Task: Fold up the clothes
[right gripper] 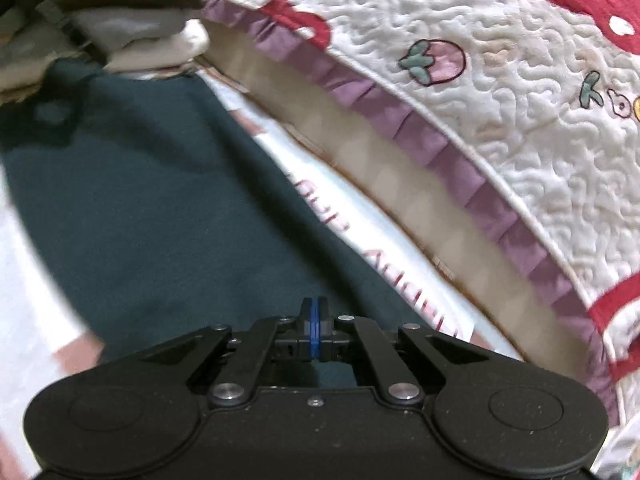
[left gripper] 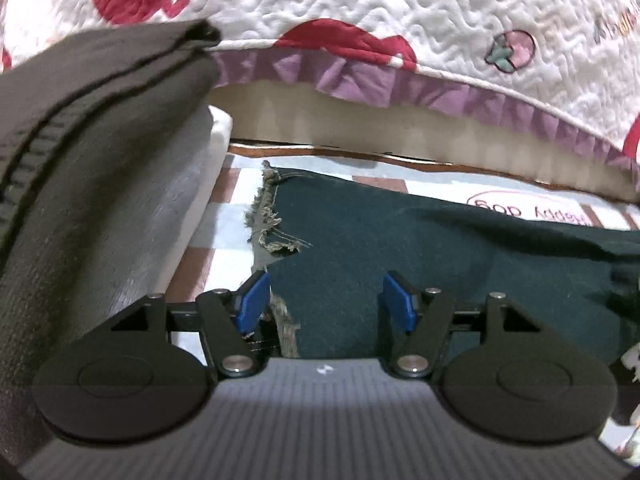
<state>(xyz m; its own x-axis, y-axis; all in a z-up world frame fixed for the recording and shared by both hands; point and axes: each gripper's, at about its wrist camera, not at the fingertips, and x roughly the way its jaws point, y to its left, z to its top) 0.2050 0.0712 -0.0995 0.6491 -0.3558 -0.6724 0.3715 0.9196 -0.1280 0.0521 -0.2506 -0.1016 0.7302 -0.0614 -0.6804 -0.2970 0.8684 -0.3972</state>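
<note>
A: Clothes first: dark green garment [left gripper: 440,256] lying flat on a checked sheet [left gripper: 224,232], right under both grippers. Left gripper [left gripper: 326,300] has its blue pads [left gripper: 252,300] standing well apart, nothing pressed between them.

B: And it hangs right over the garment's frayed edge [left gripper: 266,220]. Loose threads beside the left pad, fabric spread below the gap.

A: Right gripper [right gripper: 315,328], different story. Pads pressed flat together, a thin blue line. Is cloth pinched in there? I cannot tell; the green garment [right gripper: 160,200] sits just beneath the tips.

B: Moving outward on the left: a stack of folded clothes [left gripper: 80,128], a dark brown piece with a ribbed hem on top, grey under it, pale at the bottom.

A: The same stack [right gripper: 120,12] shows at the top left corner of the right wrist view, beyond the far end of the green garment.

B: Behind everything, a quilted cover [left gripper: 400,12], white with red shapes and a small strawberry [left gripper: 512,50], edged with a purple frill [left gripper: 440,96].

A: It runs along the right side of the right wrist view too, that quilt [right gripper: 520,120]. Pink lettering [right gripper: 400,280] on the sheet peeks out beside the green cloth, too blurred to read.
</note>
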